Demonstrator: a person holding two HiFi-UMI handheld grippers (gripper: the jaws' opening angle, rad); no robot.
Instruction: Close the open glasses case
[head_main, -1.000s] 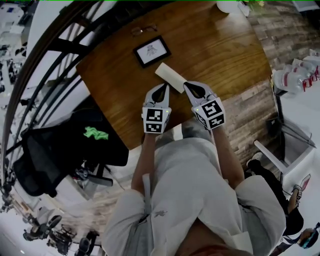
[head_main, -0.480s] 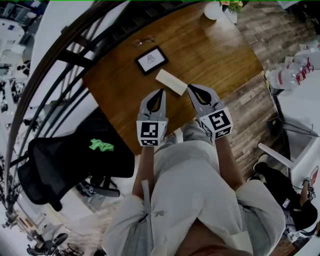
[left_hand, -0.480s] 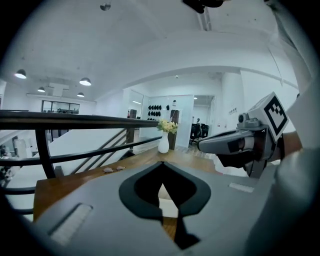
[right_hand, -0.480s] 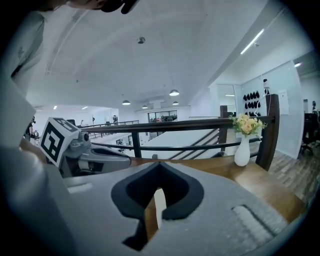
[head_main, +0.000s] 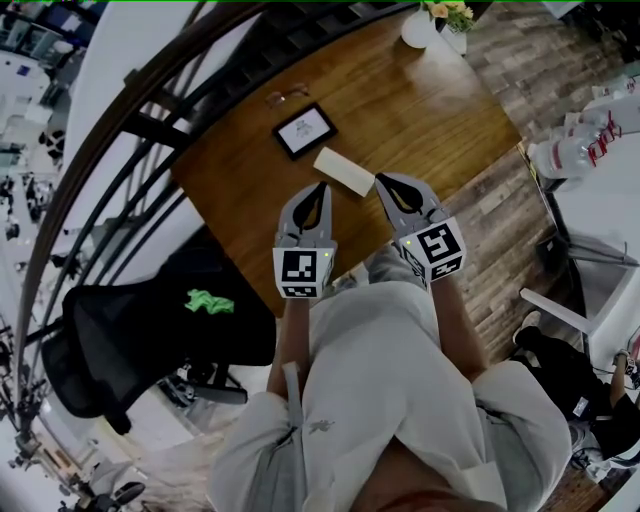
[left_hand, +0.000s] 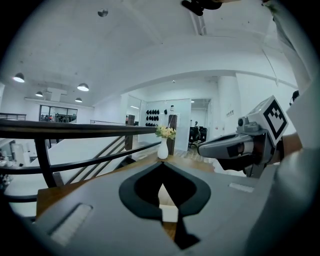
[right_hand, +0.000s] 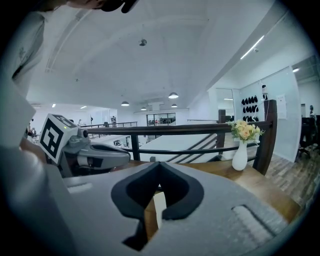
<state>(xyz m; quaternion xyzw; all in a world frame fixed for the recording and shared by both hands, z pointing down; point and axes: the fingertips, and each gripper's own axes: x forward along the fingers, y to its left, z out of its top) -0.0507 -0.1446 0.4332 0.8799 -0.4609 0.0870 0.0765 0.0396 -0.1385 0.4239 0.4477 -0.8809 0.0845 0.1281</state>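
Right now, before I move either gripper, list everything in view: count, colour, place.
Wooden table: one, brown, centre.
Flat rectangular glasses case: one, cream, on the table just ahead of both grippers; I cannot tell whether it is open or closed.
Framed picture: one, black frame, on the table beyond the case.
Thin-framed spectacles: one pair, dark, near the far table edge.
Vase of flowers: one, white, far table corner.
Railing: one, dark, along the table's far side.
Mesh office chair: one, black, left of the table.
Plastic bottles: several, clear with red labels, right.
Left gripper: grey, jaws together, empty.
Right gripper: grey, jaws together, empty.
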